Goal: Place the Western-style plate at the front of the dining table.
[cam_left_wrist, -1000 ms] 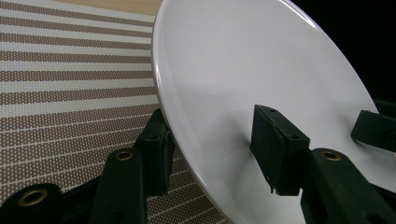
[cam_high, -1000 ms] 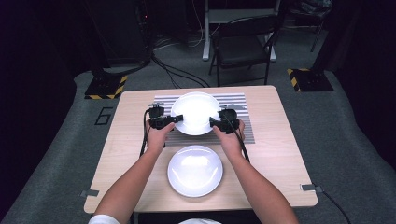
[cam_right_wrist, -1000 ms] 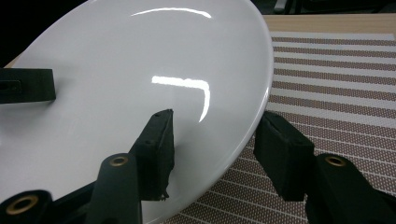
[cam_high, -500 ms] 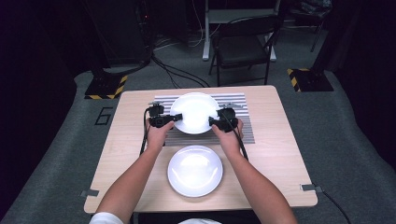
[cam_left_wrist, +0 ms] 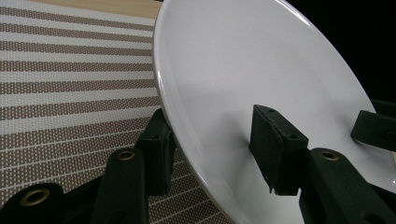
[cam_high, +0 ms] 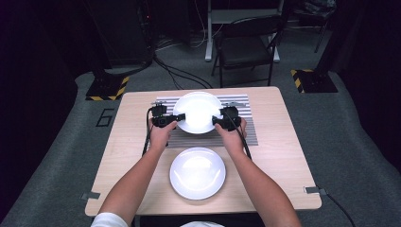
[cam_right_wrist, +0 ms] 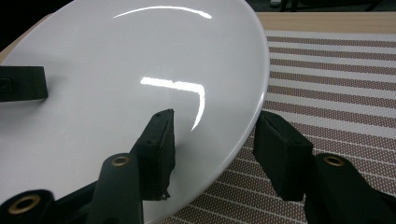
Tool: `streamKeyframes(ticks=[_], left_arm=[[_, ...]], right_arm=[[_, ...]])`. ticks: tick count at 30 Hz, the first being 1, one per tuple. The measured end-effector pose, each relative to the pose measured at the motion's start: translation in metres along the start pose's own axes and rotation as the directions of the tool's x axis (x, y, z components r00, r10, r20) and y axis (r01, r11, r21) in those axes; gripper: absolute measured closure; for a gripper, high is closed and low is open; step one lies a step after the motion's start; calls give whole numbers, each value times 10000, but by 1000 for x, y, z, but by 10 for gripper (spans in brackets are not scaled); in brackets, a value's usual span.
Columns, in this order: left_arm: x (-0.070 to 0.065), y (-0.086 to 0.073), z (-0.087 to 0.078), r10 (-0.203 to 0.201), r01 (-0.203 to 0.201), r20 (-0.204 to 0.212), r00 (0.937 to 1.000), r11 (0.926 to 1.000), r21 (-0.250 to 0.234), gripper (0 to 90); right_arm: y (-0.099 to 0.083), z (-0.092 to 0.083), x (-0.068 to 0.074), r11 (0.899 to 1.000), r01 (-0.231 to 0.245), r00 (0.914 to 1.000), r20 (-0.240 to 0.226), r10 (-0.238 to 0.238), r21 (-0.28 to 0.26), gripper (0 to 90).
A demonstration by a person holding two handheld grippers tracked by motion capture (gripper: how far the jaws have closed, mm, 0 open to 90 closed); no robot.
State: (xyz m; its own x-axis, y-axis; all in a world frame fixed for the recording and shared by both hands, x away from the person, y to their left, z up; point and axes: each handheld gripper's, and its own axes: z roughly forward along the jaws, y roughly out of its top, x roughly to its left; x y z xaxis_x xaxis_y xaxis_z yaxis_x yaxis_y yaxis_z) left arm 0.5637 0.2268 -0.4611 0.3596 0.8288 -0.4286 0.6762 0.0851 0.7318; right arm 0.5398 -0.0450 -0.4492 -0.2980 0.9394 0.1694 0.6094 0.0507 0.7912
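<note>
Left claw (cam_high: 171, 120) and right claw (cam_high: 218, 121) each pinch an opposite rim of the far white plate (cam_high: 197, 111), jaws narrowed onto it, over the striped mat (cam_high: 208, 138) on the counter (cam_high: 283, 156). The carrying step seems in hand; next both hands must move level together. A second plate (cam_high: 197, 173) lies nearer, with bare counter either side.
</note>
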Motion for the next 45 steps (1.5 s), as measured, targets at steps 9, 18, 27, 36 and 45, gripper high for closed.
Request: streamKeyframes(ticks=[9, 18, 27, 36, 45], left_arm=[[7, 0, 6, 46, -44, -136, 9999, 9999, 110, 513], [10, -3, 14, -75, 81, -272, 9996, 9998, 196, 512], [14, -7, 22, -199, 208, -383, 9991, 9995, 233, 511], [13, -12, 29, -99, 124, -593, 9982, 9991, 414, 512], [10, -15, 36, -131, 169, -728, 9973, 9985, 517, 513]], right_arm=[[-3, 9, 0, 9998, 88, 10000, 21, -88, 153, 477], [-7, 18, 1, 9998, -43, 9998, 219, 39, 199, 479], [-10, 22, 0, 9992, 120, 9989, 452, -137, 382, 498], [-18, 28, -4, 9983, -142, 9983, 569, 109, 572, 523], [-22, 30, -8, 9979, -83, 9968, 797, 31, 643, 537]])
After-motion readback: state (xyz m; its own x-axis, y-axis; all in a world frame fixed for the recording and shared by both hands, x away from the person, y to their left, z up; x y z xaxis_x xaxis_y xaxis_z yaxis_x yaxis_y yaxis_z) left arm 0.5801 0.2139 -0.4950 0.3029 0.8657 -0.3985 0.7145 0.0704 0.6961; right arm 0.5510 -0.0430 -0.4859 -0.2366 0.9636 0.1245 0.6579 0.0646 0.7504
